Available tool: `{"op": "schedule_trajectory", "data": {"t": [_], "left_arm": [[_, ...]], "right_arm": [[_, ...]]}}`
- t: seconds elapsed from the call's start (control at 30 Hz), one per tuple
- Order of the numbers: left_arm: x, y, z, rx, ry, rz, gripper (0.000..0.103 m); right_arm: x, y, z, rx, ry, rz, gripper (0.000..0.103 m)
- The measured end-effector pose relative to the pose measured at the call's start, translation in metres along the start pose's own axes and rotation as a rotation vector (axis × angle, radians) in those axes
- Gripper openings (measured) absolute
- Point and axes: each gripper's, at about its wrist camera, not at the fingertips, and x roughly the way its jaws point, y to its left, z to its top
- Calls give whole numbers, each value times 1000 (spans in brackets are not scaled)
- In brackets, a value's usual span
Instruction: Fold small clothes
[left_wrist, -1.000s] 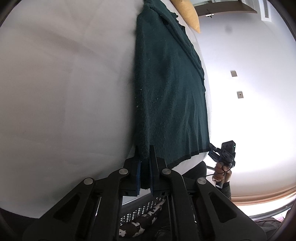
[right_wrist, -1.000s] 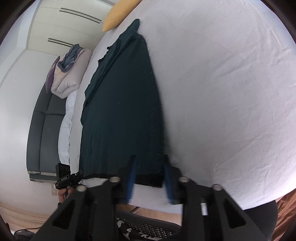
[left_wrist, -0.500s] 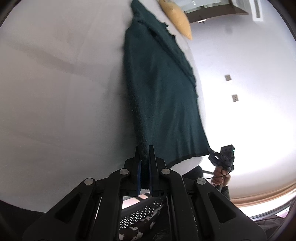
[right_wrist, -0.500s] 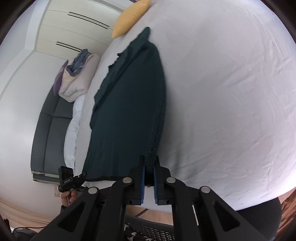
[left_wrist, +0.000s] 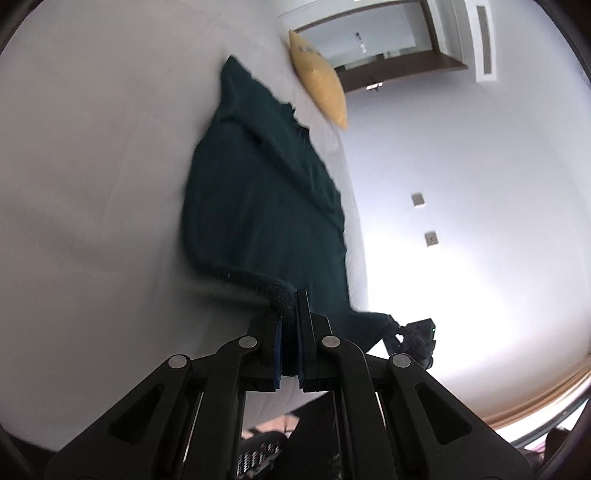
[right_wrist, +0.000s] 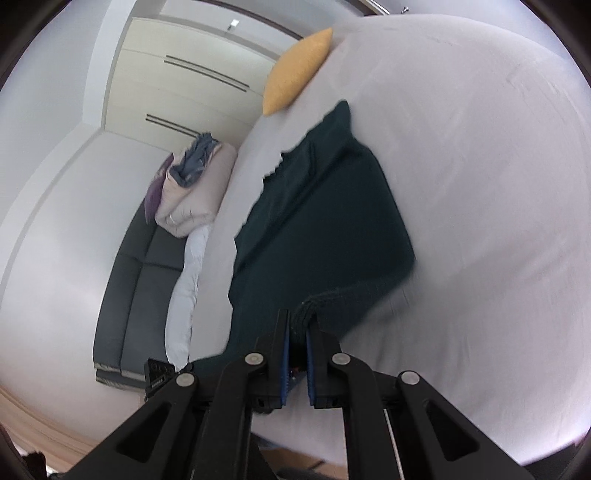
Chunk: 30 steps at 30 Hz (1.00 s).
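**Both grippers clamped on the near hem of a dark green garment**

A dark green knitted garment (left_wrist: 258, 206) lay on the white bed sheet (left_wrist: 92, 184), close to one long side edge of the bed and stretching away from the person. Its long axis ran from the near edge of the bed toward the far end, where a yellow cushion (left_wrist: 319, 79) sat at the sheet's far corner. The narrow, pointed end of the garment faced that cushion; the wide hem faced the person.

The left gripper (left_wrist: 290, 325) had its jaws pressed together on one near corner of the hem — a thick roll of knit bunched between the blue pads (left_wrist: 277, 354). The right gripper (right_wrist: 297, 347) was likewise clamped on the other near corner, with fabric gathered between its pads. Between the two grips the hem was raised off the sheet and arched, while the far part of the garment lay flat.

In the right wrist view a grey sofa (right_wrist: 136, 280) stood beside the bed, with a folded pale quilt (right_wrist: 192, 195) piled on it.
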Motion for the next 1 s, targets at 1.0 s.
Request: {"op": "schedule_trajectory", "data": {"t": [1.0], "left_arm": [[107,-26,253,-7,-149,111,4]], "right_arm": [[150,1,216,42,-130,-100,7]]}}
